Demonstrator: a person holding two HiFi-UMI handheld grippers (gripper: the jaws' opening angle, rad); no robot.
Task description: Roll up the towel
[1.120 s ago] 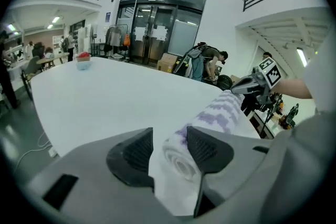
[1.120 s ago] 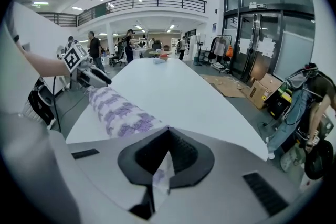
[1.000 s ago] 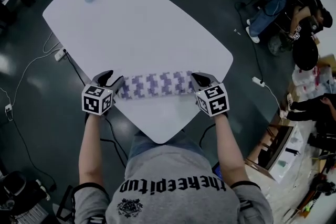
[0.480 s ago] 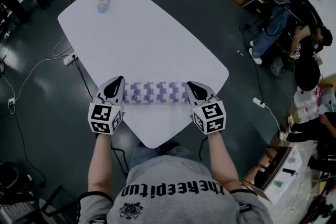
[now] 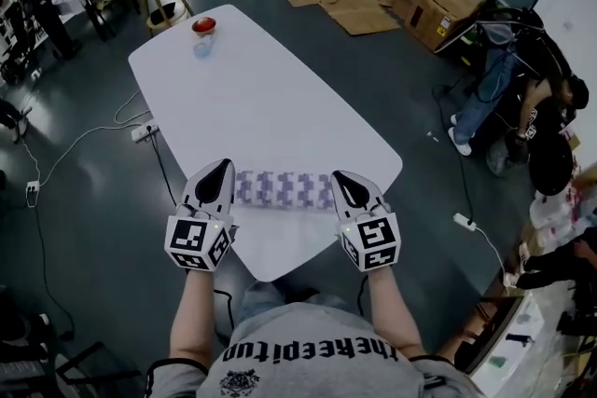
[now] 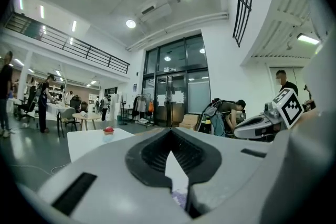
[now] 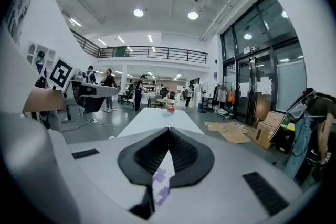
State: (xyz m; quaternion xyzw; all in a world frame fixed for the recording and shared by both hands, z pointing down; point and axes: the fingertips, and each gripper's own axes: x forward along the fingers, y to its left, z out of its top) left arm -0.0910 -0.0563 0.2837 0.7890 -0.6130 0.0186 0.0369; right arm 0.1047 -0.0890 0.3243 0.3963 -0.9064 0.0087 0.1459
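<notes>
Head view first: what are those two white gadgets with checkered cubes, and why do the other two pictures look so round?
They are hand-held clamps, not a robot: a left gripper and a right gripper, each with two jaws. The top-down picture comes from a camera on the person's head. The round ones come from wide-angle cameras riding on each gripper, looking along its jaws. On the white table, a small red-topped cup stands at the far end. Both grippers are shut on a purple-patterned towel, one at each end, holding it stretched between them.

the left gripper (image 5: pixel 222 168) closed its fingers (image 6: pixel 149 155) on the towel (image 5: pixel 283 190); it and the right gripper (image 5: pixel 341 179) lifted the towel off the tabletop (image 5: pixel 252 98).
</notes>
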